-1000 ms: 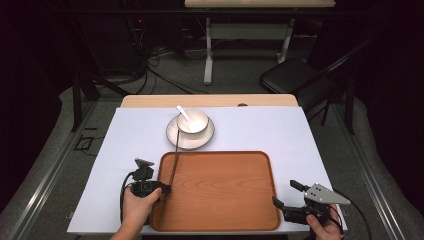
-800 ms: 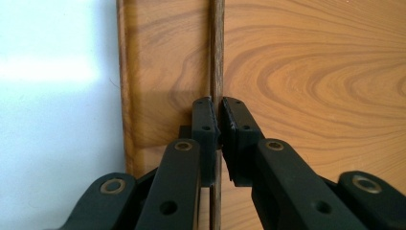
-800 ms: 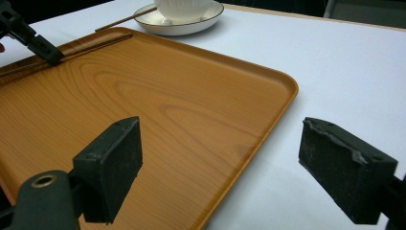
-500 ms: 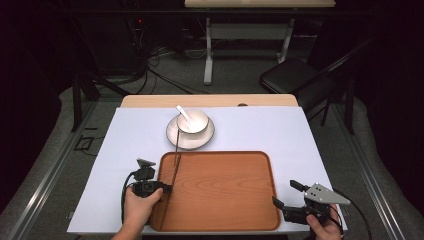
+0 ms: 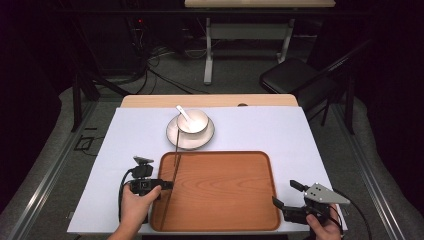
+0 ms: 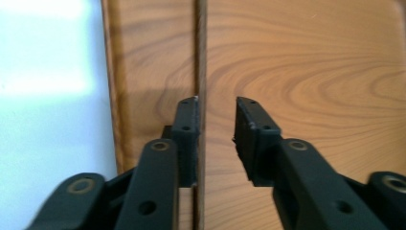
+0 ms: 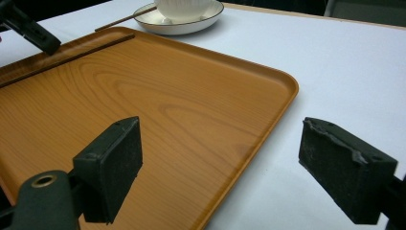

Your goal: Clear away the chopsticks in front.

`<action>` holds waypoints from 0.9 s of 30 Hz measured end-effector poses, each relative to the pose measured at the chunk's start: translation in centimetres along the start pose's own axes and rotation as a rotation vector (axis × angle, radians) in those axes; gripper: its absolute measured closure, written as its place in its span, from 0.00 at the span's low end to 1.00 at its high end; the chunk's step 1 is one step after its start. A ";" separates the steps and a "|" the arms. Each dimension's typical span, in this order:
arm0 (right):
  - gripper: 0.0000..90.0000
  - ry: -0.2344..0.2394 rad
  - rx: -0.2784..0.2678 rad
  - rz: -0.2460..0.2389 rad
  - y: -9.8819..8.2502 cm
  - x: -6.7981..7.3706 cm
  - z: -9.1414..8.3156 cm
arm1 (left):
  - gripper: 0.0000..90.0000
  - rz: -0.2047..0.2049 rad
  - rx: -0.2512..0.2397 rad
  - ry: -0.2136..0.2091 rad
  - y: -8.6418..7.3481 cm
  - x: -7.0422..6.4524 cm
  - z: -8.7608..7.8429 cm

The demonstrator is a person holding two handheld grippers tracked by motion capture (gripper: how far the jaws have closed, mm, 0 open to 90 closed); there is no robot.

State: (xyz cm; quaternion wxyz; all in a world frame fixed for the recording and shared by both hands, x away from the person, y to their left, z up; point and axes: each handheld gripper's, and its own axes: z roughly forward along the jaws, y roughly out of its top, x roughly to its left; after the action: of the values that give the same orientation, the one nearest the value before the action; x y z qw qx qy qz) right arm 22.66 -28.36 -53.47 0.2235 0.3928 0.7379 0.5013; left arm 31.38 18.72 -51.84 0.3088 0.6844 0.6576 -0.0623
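Note:
A thin dark chopstick [image 5: 176,160] lies from the white plate [image 5: 175,137] down onto the left side of the wooden tray [image 5: 225,190]. My left gripper [image 5: 170,184] is over the tray's left edge. In the left gripper view its jaws [image 6: 216,115] have just been opening. The chopstick [image 6: 200,57] runs between them against the left pad, and a gap separates it from the right pad. My right gripper [image 5: 286,195] stands open at the tray's front right corner [image 7: 268,91], with nothing between its jaws [image 7: 225,163].
A white bowl [image 5: 194,121] with a spoon [image 5: 183,113] sits on the plate, just beyond the tray. A white cloth [image 5: 300,140] covers the table. A dark chair [image 5: 290,75] and cables lie on the floor beyond the table's far edge.

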 end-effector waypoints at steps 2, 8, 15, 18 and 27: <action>0.17 0.000 0.000 0.000 0.0 0.0 0.0 | 0.69 0.007 -0.005 0.000 0.2 0.0 -0.2; 0.17 -0.002 0.001 0.003 0.0 0.0 0.0 | 0.60 0.073 -0.070 0.024 1.0 -0.2 -1.1; 0.17 -0.001 0.002 0.003 0.0 0.0 0.0 | 0.54 0.096 -0.115 0.049 2.4 -0.1 -1.7; 0.17 0.000 0.002 0.004 0.0 -0.1 0.0 | 0.49 0.103 -0.131 0.067 3.0 0.0 -1.7; 0.17 0.001 0.002 0.003 0.0 -0.1 0.0 | 0.44 0.138 -0.181 0.113 4.7 0.8 -1.3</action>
State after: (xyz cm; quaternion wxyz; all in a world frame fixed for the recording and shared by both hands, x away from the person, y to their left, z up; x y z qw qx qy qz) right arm 22.70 -28.40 -53.49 0.2221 0.3938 0.7378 0.5012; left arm 35.46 20.30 -49.56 0.3351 0.6999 0.6282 0.0573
